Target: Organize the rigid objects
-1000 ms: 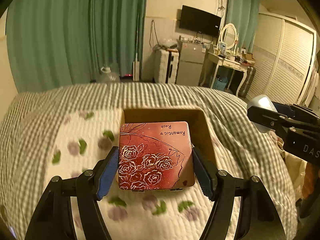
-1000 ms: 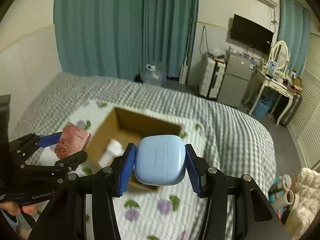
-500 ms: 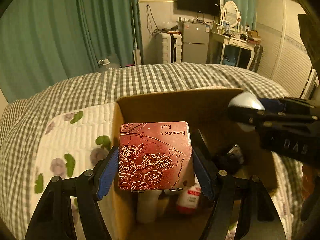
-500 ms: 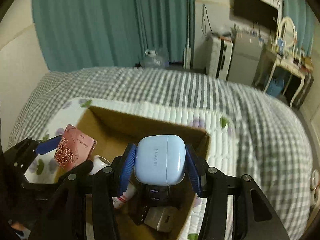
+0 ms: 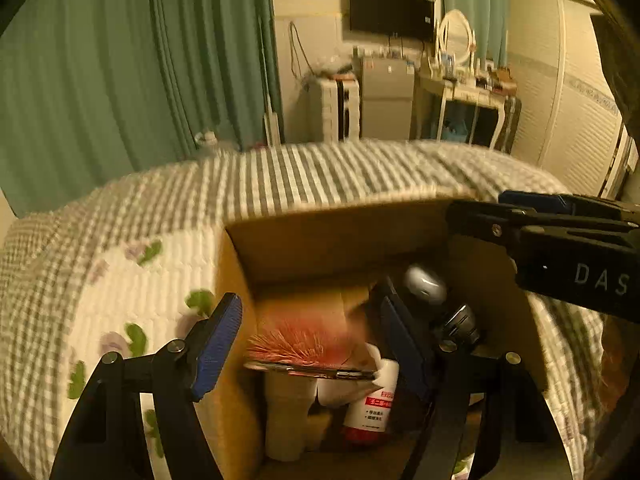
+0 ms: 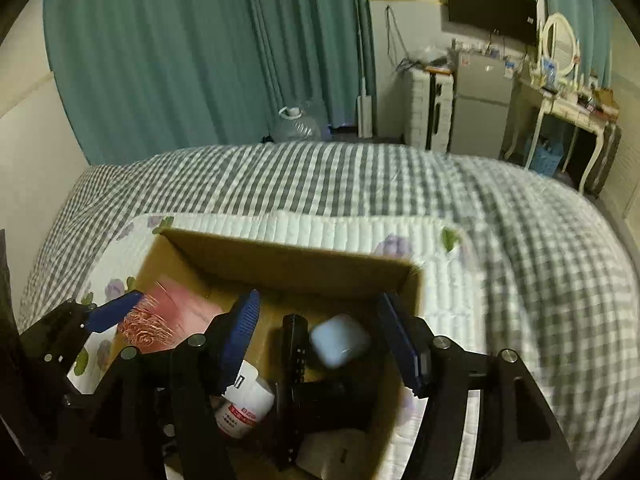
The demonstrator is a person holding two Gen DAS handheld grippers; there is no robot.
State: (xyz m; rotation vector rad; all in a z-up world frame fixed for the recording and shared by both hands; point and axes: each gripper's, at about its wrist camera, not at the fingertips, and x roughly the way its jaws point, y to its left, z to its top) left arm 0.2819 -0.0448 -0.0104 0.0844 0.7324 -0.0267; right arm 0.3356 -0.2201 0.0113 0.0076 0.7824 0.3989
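Both sets of jaws have just been opening, and both loads are loose. On my left gripper [image 5: 308, 344] the blue pads stand wide with nothing pressed between them; the red rose tin [image 5: 308, 350] sits blurred in the gap, clear of both pads, so I read it as dropping free into the cardboard box [image 5: 332, 240] right below. It's lying nearly flat, which makes sense, since I carried it flat and let it go over the open top.

Same story on my right gripper [image 6: 320, 340]: jaws apart, and the pale blue earbud case [image 6: 340, 346] is between them but touching neither pad, smeared with motion. I'd say it's falling toward the dark stuff at the bottom.

Just under the left jaws there's a white bottle with a red label [image 5: 374, 404] standing beside a pale cup-like container [image 5: 286, 412], and slightly right of the jaws a black gadget with a metal ring [image 5: 460, 322]. From the right side a long black bar [image 6: 292, 356] lies just left of the falling case. Everything is being pooled in this one box, which is why both grippers hang over it angled down.

Beyond the jaws is the box's far wall, then the white flowered quilt [image 6: 304, 228] it rests on, then the grey checked bedspread [image 6: 360, 176]. Furthest out: green curtains [image 5: 120, 72], a wall television [image 6: 490, 14] and a dressing table with a round mirror [image 6: 560, 46].

My call: both drops are nearly done, and the next move is lifting clear without clipping the box rim.
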